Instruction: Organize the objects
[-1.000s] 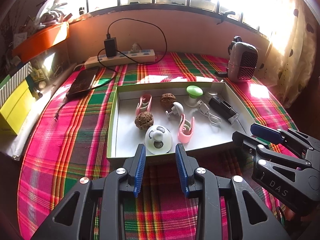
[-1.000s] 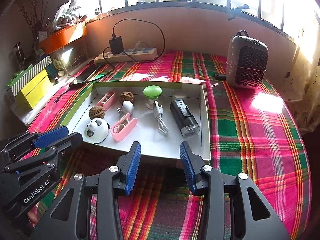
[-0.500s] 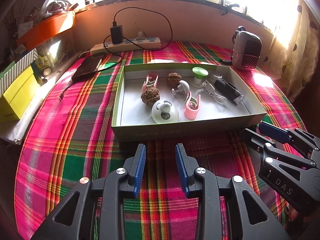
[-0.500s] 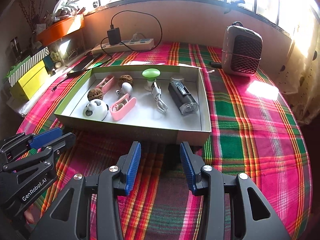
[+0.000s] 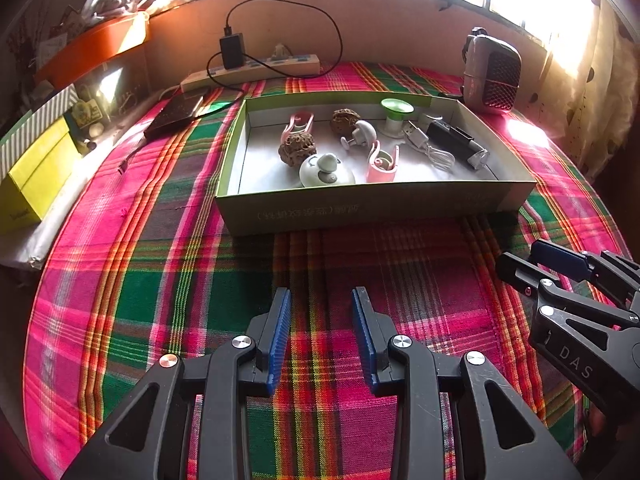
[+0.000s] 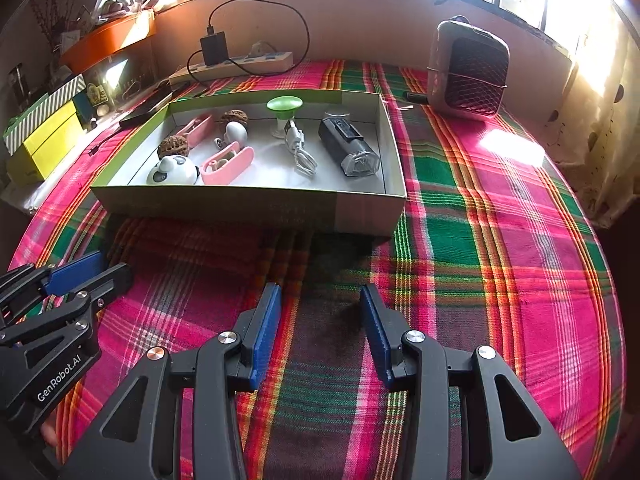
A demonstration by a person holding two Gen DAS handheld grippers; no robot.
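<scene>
Right, here is how it stands:
Progress: by the look of it, nearly done. The small things all lie inside the box (image 5: 376, 204), and nothing loose shows on the plaid cloth (image 5: 160, 264) in front of it.
Box: open-topped, sitting on the cloth-covered desk, well ahead of both tools.
Left side of box: two pink clips (image 5: 298, 126) and (image 5: 382, 162), two brown walnuts (image 5: 297, 152) and (image 5: 343, 120), a round white panda toy (image 6: 172, 172) and a small white mushroom piece (image 5: 362, 134).
Right side of box: a green-topped stand (image 6: 284, 106), a white cable (image 6: 300, 152) and a black torch (image 6: 348, 148).
Left to do: hard to name; perhaps only tidying inside the box, if anything.
Left gripper (image 5: 322, 338): jaws parted, nothing between them, only cloth beneath.
Right gripper (image 6: 320, 334): jaws parted and empty too, hanging over the cloth just beside the left one.
Around: a power strip (image 5: 256, 70) with a black charger (image 5: 232, 50) by the back wall, a dark phone (image 5: 174, 116) at the box's far left corner, a small heater (image 6: 468, 74) to the right, a yellow carton (image 5: 38, 174) off the left edge.
In the way: little. The box's near wall would block a low reach, and the charger lead trails close to the back left corner.
</scene>
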